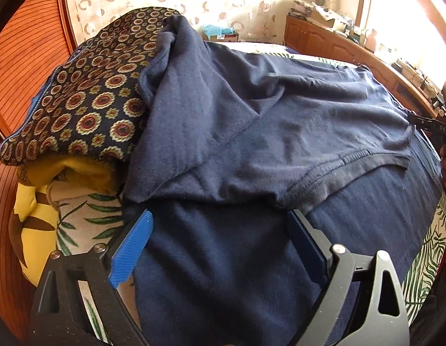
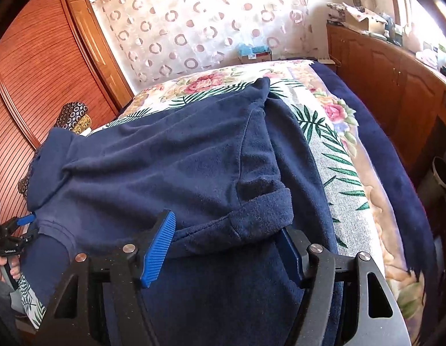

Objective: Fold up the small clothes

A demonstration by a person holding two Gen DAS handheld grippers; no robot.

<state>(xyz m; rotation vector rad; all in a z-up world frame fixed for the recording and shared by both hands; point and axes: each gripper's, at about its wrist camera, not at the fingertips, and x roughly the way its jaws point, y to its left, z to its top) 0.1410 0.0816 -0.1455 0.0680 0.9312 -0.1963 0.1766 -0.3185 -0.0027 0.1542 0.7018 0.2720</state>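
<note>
A dark navy garment (image 1: 280, 121) lies spread on the bed, its upper layer folded over its lower part. It also fills the right wrist view (image 2: 165, 167), where a cuffed sleeve (image 2: 251, 219) lies by the gripper. My left gripper (image 1: 220, 245) is open over the lower navy cloth, just below the folded hem. My right gripper (image 2: 226, 250) is open at the sleeve cuff, with the cloth between its fingers. The left gripper also shows at the far left of the right wrist view (image 2: 24, 225).
A folded patterned cloth with round medallions (image 1: 87, 95) sits on yellow fabric (image 1: 76, 173) left of the garment. The bed cover (image 2: 332, 150) has leaf and flower prints. Wooden wardrobe (image 2: 35, 66) at left, wooden cabinets (image 2: 396, 86) with clutter at right.
</note>
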